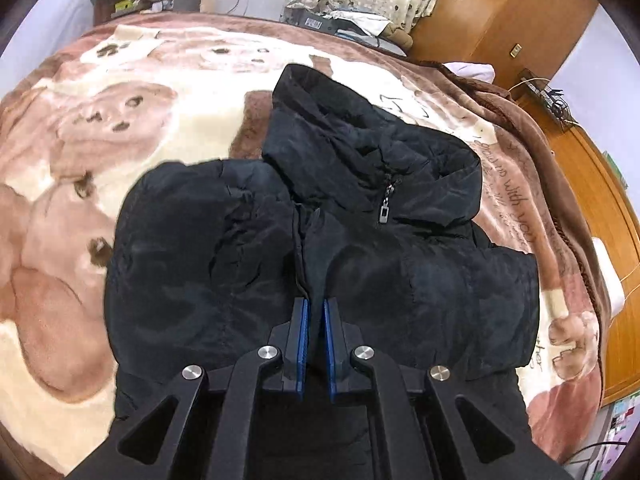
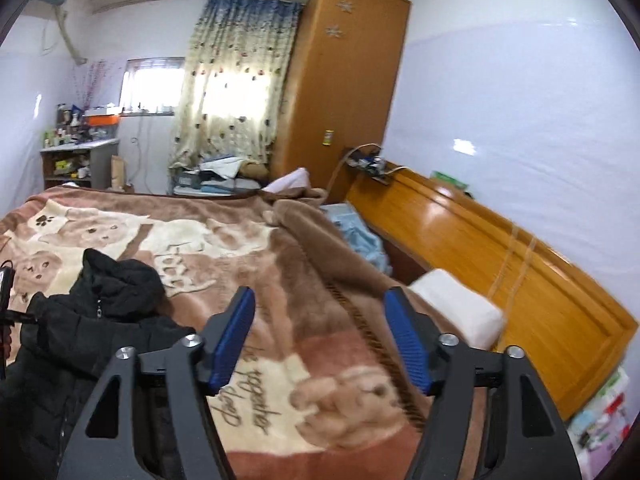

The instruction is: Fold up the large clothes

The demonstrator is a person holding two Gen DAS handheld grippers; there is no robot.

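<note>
A black padded jacket (image 1: 400, 272) with a hood (image 1: 340, 120) and a metal zip pull (image 1: 385, 210) lies on the bear-print blanket (image 1: 80, 160). My left gripper (image 1: 315, 304) is shut on a fold of the jacket's fabric near its middle, the blue pads pinching it. In the right wrist view the jacket (image 2: 80, 320) lies at the lower left. My right gripper (image 2: 320, 296) is open and empty, held above the blanket (image 2: 280, 280) to the right of the jacket.
A wooden headboard (image 2: 500, 260) runs along the bed's right side, with a white pillow (image 2: 460, 312) and a light blue cloth (image 2: 356, 236) beside it. A wooden wardrobe (image 2: 340, 100), a curtain (image 2: 232, 88) and a cluttered shelf (image 2: 76, 160) stand beyond the bed.
</note>
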